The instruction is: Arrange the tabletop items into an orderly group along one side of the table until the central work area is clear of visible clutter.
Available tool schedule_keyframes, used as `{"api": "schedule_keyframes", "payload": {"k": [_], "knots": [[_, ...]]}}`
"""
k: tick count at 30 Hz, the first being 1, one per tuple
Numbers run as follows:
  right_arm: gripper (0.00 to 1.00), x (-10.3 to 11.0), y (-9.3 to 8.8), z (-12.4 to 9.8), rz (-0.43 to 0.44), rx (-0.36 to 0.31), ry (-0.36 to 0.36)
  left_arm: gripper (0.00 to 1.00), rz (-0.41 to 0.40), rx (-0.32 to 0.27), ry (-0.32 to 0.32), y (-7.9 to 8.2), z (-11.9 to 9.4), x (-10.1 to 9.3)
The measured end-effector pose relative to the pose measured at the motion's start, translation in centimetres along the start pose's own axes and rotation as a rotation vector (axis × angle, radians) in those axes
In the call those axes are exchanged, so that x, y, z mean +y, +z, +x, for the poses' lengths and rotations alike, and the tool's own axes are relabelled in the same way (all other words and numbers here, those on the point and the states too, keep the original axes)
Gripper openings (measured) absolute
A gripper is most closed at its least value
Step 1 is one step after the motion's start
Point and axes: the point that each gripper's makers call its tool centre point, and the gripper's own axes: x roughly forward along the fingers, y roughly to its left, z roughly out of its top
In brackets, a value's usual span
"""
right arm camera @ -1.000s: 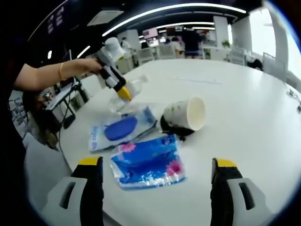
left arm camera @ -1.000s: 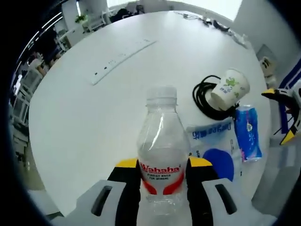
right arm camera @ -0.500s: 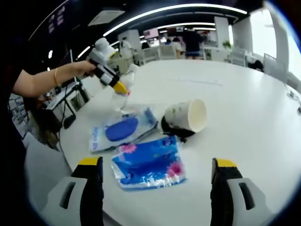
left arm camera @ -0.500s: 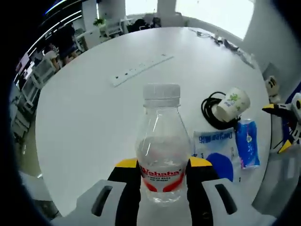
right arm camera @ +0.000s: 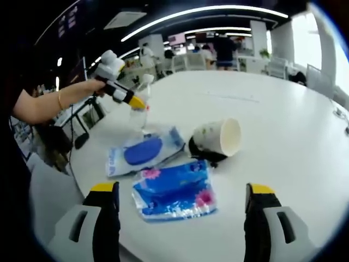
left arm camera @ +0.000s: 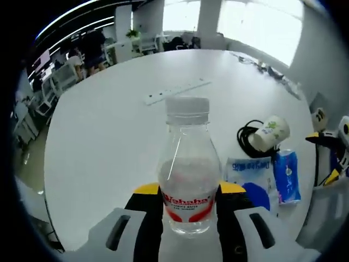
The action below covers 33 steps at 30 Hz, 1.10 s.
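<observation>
Currently: water bottle point(left arm camera: 186, 174), upright, long axis vertical, pinched at its label between left gripper point(left arm camera: 187, 197) jaws, above table point(left arm camera: 109, 136) edge. Right gripper point(right arm camera: 179, 203) jaws spread, empty; blue tissue pack point(right arm camera: 173, 189) lies nearest, directly ahead.

A large white round table point(left arm camera: 103, 142) carries everything; beyond it at twelve o'clock stand office chairs point(right arm camera: 172, 63) and bright windows point(left arm camera: 256, 16) (a person point(right arm camera: 221, 49) stands far back).
</observation>
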Motion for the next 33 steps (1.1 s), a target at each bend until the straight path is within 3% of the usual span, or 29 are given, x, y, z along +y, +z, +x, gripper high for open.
{"api": "schedule_keyframes", "payload": {"k": [4,14,16,19,30,33], "knots": [[0.94,0.2,0.2,-0.1,-0.009,-0.001,0.001,0.35,-0.024,-0.056,0.021,-0.2,-0.3,0.4],[0.94,0.7,0.0,-0.3,-0.016,0.004,0.003,0.35,-0.078,-0.127,0.063,-0.4,-0.8,0.6],[0.93,0.7,0.0,-0.3,-0.017,0.008,0.005,0.35,-0.116,-0.159,0.083,-0.3,-0.9,0.9],[0.93,0.7,-0.4,-0.4,-0.036,0.027,0.002,0.35,-0.157,-0.162,0.077,-0.5,-1.0,1.0],[0.93,0.9,0.0,-0.8,-0.054,0.020,0.003,0.35,-0.174,-0.236,0.103,-0.8,-1.4,1.2],[0.93,0.8,0.5,-0.9,-0.052,0.004,-0.003,0.34,-0.173,-0.288,0.113,-0.2,-1.8,1.2]]}}
